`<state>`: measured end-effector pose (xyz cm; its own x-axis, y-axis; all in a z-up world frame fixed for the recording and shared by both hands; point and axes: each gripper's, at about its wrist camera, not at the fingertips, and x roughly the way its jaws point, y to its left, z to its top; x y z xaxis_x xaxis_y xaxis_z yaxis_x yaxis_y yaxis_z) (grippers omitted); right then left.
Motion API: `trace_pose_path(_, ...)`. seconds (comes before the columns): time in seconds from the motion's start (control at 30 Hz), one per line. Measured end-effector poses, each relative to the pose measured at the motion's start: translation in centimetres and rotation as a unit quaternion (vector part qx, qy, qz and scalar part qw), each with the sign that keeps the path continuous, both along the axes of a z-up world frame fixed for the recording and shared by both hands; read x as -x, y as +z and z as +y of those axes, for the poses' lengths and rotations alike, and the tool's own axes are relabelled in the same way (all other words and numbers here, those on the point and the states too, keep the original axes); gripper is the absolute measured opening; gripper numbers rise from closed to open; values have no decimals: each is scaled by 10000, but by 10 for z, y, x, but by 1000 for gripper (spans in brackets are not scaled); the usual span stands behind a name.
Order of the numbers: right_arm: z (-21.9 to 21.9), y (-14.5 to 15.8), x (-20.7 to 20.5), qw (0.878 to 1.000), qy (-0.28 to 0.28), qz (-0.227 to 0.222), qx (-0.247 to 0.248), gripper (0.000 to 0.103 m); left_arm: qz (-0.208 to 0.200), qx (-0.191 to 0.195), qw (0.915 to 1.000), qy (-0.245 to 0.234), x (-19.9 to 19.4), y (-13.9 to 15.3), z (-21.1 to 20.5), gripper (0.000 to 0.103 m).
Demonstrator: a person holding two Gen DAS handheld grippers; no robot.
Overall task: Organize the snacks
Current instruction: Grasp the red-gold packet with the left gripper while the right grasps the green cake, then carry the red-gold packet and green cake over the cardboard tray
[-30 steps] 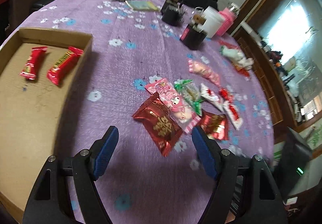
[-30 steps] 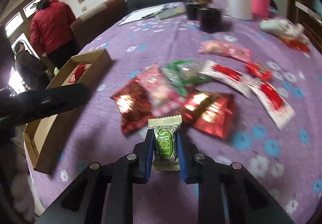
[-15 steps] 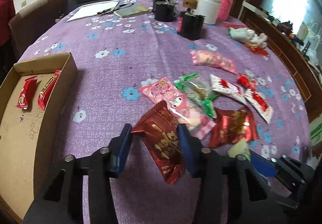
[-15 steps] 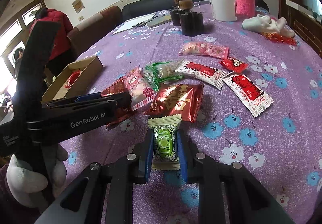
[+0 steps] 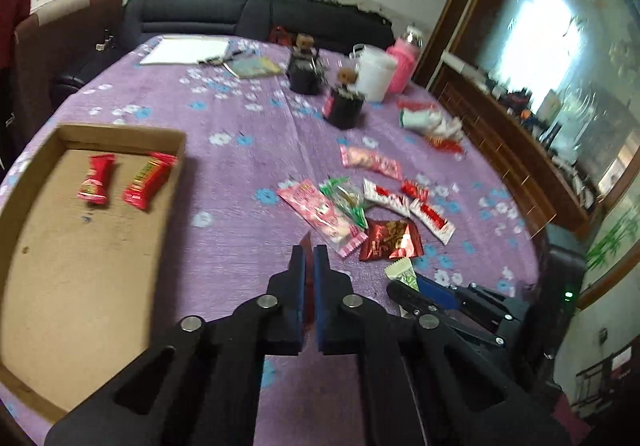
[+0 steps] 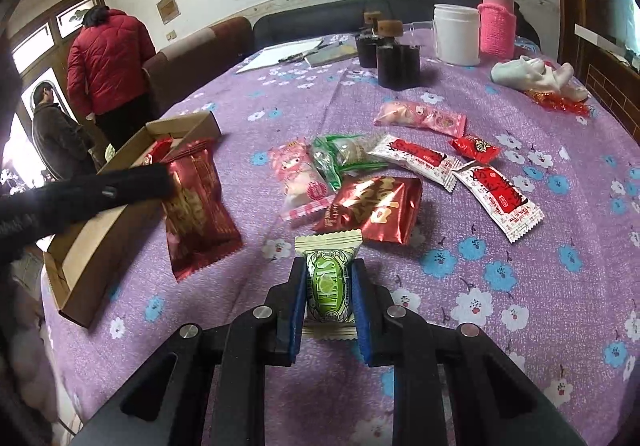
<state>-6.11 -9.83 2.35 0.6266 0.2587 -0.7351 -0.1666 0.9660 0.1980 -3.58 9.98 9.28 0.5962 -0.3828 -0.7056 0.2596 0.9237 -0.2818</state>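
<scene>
Right claw [image 6: 326, 296] around green "SOFTIS"-lettered candy [image 6: 329, 286], "ALL'S WELL" packet [image 6: 498, 195] beyond.

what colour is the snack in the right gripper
Green label on a cream wrapper, clearest in the right wrist view.

Left wrist view: the cardboard tray [image 5: 100, 133] lies at nine o'clock on the table [image 5: 240, 165], with two wrapped bars [image 5: 96, 183] side by side in its far end. The loose snack cluster [image 5: 360, 205] lies at two o'clock, right of the tray and well apart from it. Behind the cluster, toward twelve o'clock, stand two jars [image 5: 344, 105]; a tub [image 5: 374, 75] and a bottle [image 5: 404, 63] stand behind them.
</scene>
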Motion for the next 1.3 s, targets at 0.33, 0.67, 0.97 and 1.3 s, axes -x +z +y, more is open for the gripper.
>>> trace_pose_path(0.33,36,26,3,9996,271,-10,-41,21,125,8,9999,29,10,-2,40,5)
trace_pose_path(0.67,29,18,13,9993,276,111,-214,22,668,-1291,9893,-109,4,-61,-14,43)
trace_pose_path(0.97,12,4,13,9986,212,219,-431,22,467,-1624,9856,-92,-7,-84,-36,77)
trace_pose_path(1.3,2,-2,12,9978,142,285,-590,22,352,-1157,9911,-554,11,-72,-40,48)
